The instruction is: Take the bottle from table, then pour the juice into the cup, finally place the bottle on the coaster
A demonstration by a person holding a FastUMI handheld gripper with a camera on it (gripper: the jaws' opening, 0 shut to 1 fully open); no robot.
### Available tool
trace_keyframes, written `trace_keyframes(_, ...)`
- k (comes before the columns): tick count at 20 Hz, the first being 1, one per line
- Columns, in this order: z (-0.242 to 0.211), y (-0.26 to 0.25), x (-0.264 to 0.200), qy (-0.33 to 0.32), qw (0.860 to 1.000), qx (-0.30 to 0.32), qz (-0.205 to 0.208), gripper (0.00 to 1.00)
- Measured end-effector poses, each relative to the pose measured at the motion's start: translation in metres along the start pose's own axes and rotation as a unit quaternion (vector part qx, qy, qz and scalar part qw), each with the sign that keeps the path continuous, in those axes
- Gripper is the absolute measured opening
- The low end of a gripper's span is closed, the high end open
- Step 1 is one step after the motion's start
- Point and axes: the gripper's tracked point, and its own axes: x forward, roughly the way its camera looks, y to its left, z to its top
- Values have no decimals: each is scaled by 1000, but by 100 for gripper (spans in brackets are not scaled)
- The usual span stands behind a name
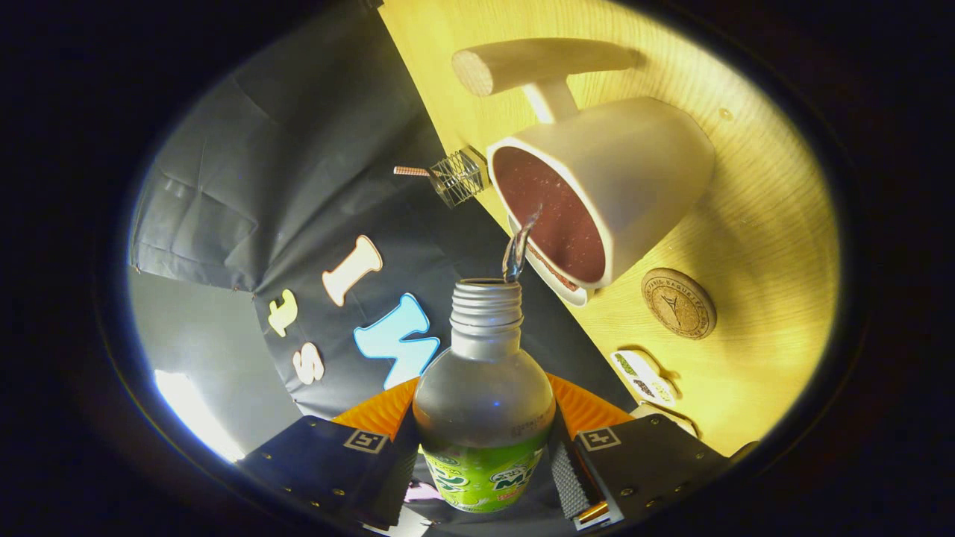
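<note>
My gripper is shut on a clear plastic bottle with a green label, held between both fingers with its uncapped threaded neck pointing away from me. The whole view is rolled, so the bottle is tipped. A thin stream of liquid leaves the bottle's mouth and runs into the white cup just beyond it. The cup has a dark reddish inside, a thick wooden handle, and stands on a white saucer. A round cork coaster lies on the wooden table beside the cup.
A small wire-mesh strainer with a thin handle sits at the table's edge past the cup. A small white printed item lies on the table near the coaster, close to one finger. The black cloth wall hangs behind.
</note>
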Motion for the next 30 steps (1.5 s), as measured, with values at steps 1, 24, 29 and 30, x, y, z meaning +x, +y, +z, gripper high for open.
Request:
trace_keyframes(1, 1, 0, 0, -2, 1000, 3, 0, 77)
trace_keyframes(24, -1, 9, 5, -21, 999, 40, -4, 77)
trace_keyframes(29, -2, 7, 0, -24, 999, 36, -3, 77)
trace_keyframes(30, -2, 8, -1, -25, 999, 36, -2, 77)
